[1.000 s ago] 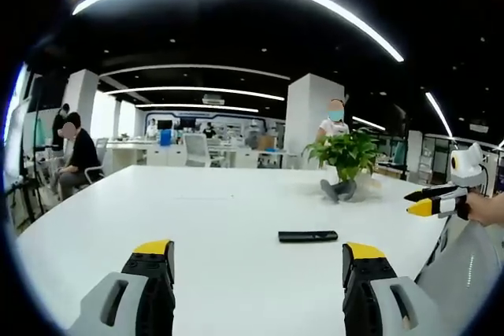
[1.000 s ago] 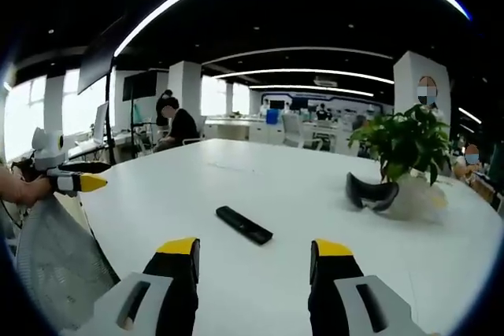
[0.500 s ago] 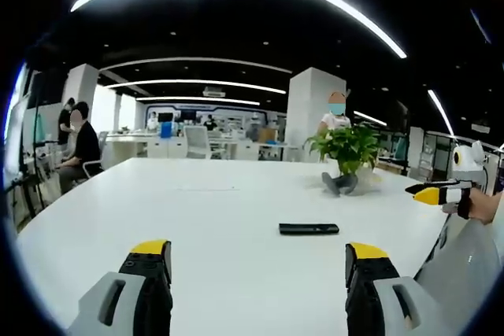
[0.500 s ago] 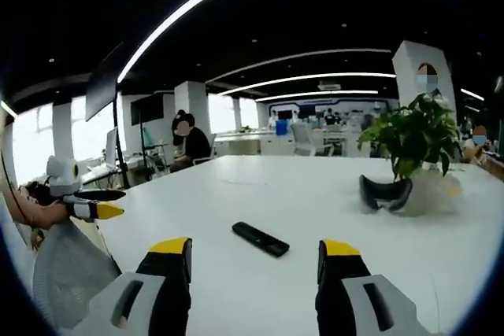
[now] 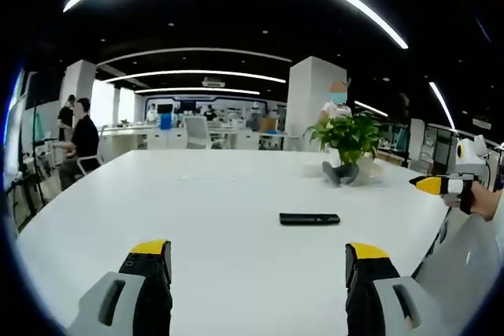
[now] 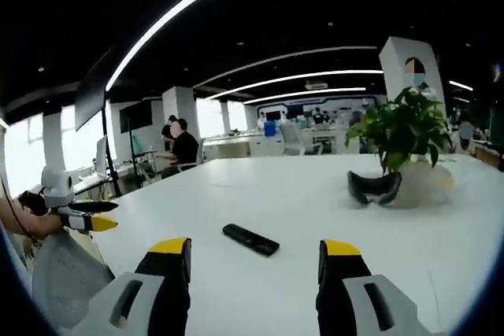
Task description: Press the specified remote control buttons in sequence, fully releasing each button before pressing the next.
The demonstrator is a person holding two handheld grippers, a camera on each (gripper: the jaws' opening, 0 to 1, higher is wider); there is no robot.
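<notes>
Two grippers hover above a wide white surface (image 5: pixel 220 218), both empty with their jaws spread wide. Ahead of the left gripper (image 5: pixel 258 253), slightly to its right and well apart from its yellow tips, a black remote control (image 5: pixel 309 219) lies flat on the surface. From the right gripper (image 6: pixel 256 247) the same remote control (image 6: pixel 250 239) lies just ahead between the lines of its jaws, angled, not touched. Farther on, right of each gripper's line, stands a potted plant (image 6: pixel 405 127) with a dark curved object (image 6: pixel 374 188) at its base. The right gripper (image 5: pixel 441 186) enters the left gripper view from the right; the left gripper (image 6: pixel 87 216) enters the right gripper view from the left, held in a hand (image 6: pixel 35 224)
</notes>
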